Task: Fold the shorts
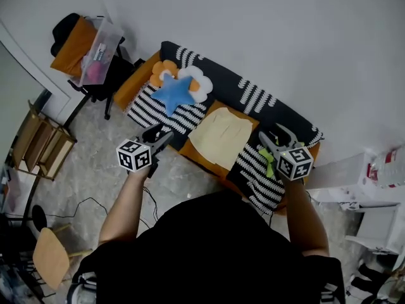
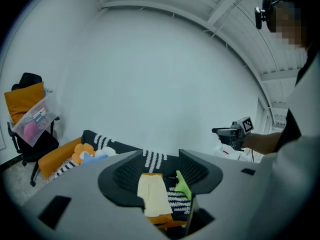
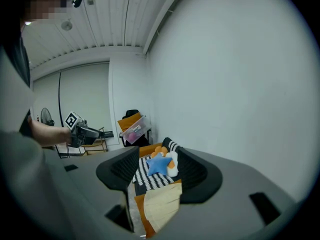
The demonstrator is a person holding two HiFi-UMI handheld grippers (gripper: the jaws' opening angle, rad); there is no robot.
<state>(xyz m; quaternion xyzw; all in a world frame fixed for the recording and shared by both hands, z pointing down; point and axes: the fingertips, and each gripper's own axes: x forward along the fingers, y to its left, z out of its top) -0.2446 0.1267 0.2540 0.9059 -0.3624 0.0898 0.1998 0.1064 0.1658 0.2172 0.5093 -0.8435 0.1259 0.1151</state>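
Head view shows the shorts (image 1: 221,136) lying flat on the orange seat of the sofa (image 1: 288,116), between a striped blanket with a star pillow (image 1: 174,92) on one side and another striped blanket on the other. The cloth looks pale yellow and spread out in one layer. I see no folded edge on it, though a thin fold would be hard to notice from here.

The left gripper (image 1: 161,135) hangs in the air in front of the sofa, near the left edge of the shorts but apart from them. Its jaws stand wide apart, and in the left gripper view the shorts (image 2: 154,196) appear only far beyond the gap, so nothing is pinched. The right gripper (image 1: 271,138) hovers over the right blanket, also apart from the shorts. Its jaws are spread too, and the right gripper view shows only the distant sofa between them.

In my judgement the folding is not yet begun. What is left is to reach the cloth, take its edges, bring one half over the other and smooth it.
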